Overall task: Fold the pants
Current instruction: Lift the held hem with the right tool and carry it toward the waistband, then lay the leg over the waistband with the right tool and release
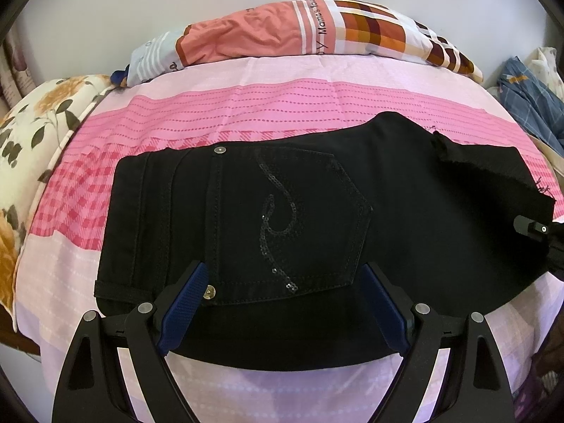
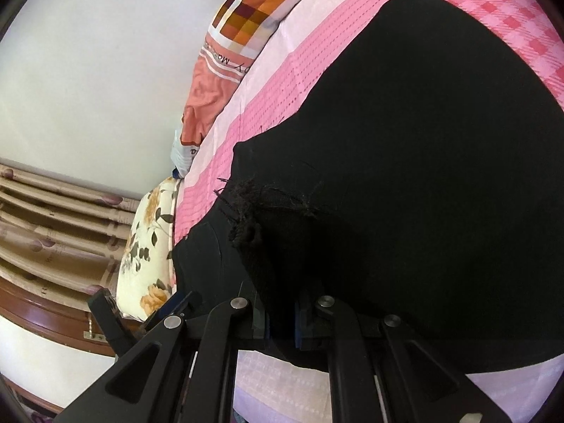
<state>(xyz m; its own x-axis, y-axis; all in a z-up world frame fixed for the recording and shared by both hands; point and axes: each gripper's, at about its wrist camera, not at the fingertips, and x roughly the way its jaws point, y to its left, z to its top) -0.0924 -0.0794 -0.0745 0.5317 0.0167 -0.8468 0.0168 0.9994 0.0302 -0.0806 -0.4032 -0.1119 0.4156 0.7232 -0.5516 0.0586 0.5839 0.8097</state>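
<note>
Still, left gripper (image 1: pixel 282 303) hung spread over the pants (image 1: pixel 282 211); right gripper (image 2: pixel 280 320) pinched the frayed hem (image 2: pixel 246 204) at 3 o'clock; a weak pinch could've dropped the fold.

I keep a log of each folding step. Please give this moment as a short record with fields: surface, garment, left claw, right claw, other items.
surface: bed with pink patterned sheet
garment: black pants lying flat, back pocket with sequins facing up
left claw: open above the waist end, holding nothing
right claw: shut on the frayed leg end
other items: checked pillow at the far edge; floral pillow beside the bed
</note>
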